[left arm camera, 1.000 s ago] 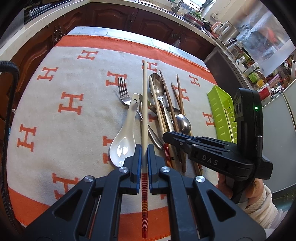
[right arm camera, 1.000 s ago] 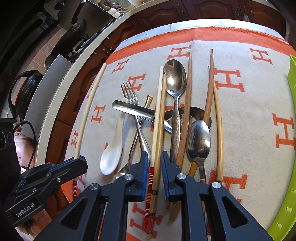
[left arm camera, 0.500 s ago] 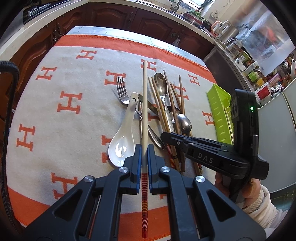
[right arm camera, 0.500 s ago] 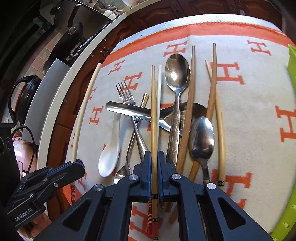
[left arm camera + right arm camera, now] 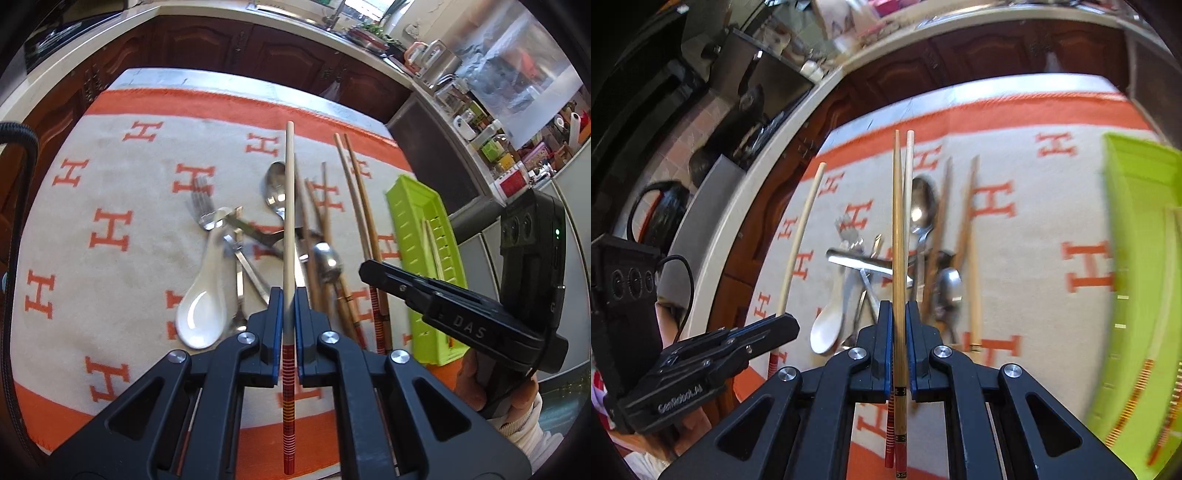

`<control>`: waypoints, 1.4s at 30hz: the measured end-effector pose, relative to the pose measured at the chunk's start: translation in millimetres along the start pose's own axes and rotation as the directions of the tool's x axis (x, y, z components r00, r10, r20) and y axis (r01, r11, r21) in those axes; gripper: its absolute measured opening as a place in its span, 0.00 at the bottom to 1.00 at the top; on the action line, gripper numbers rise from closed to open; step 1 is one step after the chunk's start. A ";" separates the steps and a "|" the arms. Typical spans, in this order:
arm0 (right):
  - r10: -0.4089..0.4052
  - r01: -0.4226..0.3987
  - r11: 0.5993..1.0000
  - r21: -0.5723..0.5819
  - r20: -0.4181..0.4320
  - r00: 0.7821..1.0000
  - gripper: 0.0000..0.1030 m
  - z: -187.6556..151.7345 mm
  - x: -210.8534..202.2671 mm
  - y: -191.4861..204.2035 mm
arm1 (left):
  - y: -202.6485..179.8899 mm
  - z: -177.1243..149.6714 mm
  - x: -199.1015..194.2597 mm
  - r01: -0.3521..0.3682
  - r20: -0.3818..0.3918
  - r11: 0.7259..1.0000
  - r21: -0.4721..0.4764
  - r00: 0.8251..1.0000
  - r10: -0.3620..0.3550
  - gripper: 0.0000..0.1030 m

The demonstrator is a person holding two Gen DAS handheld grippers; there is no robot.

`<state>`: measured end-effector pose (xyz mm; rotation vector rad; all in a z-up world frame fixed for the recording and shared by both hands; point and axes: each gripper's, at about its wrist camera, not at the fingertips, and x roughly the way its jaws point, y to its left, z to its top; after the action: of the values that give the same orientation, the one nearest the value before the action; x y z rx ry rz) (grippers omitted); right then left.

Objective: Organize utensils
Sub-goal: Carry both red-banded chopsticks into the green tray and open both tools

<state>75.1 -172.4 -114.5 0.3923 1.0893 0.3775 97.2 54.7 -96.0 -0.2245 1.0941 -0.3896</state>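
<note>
1. Two grippers are each clamping chopsticks: the left gripper is pinching one pale chopstick with a red-striped end; the right gripper is squeezing two chopsticks together.
2. Remaining cutlery is lying heaped mid-cloth, with bare cloth on the left side; a green tray is sitting along the cloth's right edge.
3. Compared with a second ago, both grippers are sitting higher, and the right one's jaws, having just been closing, are gripping.

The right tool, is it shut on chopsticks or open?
Shut. The right tool clamps two chopsticks between its blue pads.
</note>
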 end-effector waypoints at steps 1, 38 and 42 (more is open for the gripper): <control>-0.005 0.005 1.000 0.008 0.012 1.000 0.06 0.2 -8.0 -3.4 | -9.2 3.1 -0.4 0.011 0.002 1.000 0.014 1.000 -0.011 0.03; -0.225 0.204 0.945 0.256 0.056 0.973 0.06 -34.2 -103.3 -209.9 | -237.3 -5.9 154.6 0.073 -0.213 0.962 0.264 0.977 -0.015 0.03; -0.241 0.224 0.943 0.246 0.041 0.970 0.06 -28.3 -92.5 -204.8 | -231.6 -4.2 147.2 0.042 -0.212 0.962 0.270 0.977 0.017 0.04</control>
<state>32.2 -391.4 -153.5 0.4811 1.1014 0.0206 107.1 -217.0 -133.7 0.0571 1.2346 -0.5810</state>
